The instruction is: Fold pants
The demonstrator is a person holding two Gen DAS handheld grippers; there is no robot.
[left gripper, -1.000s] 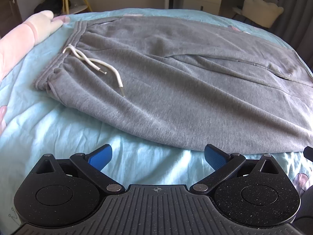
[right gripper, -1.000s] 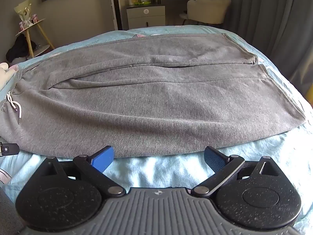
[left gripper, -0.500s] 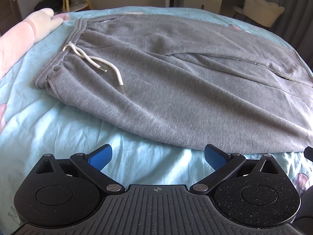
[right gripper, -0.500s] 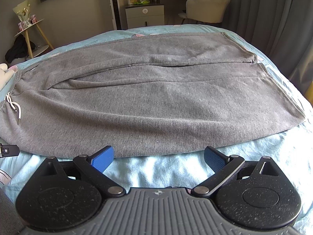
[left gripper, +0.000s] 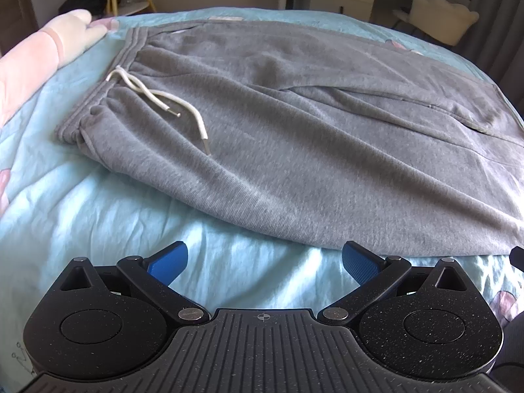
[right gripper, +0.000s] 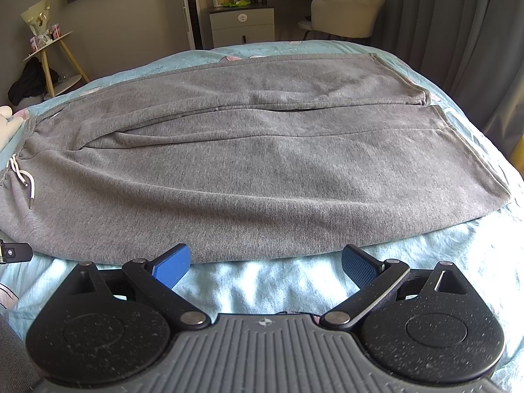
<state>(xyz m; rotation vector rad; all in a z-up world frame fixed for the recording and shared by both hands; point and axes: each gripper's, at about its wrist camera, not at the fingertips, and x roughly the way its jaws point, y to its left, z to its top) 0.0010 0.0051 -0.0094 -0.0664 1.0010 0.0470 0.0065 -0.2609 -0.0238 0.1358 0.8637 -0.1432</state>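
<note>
Grey fleece sweatpants (left gripper: pixel 294 137) lie flat across the light-blue bed (left gripper: pixel 108 216), long axis left to right, waistband and white drawstring (left gripper: pixel 157 98) at left, hems right. The left tool (left gripper: pixel 264 260) and right tool (right gripper: pixel 266 263) both gape, empty, near the front edge.

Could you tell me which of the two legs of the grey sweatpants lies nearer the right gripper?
The front leg, whose long edge runs just ahead of the open right gripper; the other leg lies beyond it.

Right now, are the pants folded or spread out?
Spread out. The pants lie flat on the bed, both legs side by side at full length, waistband at one end, hems at the other.
</note>
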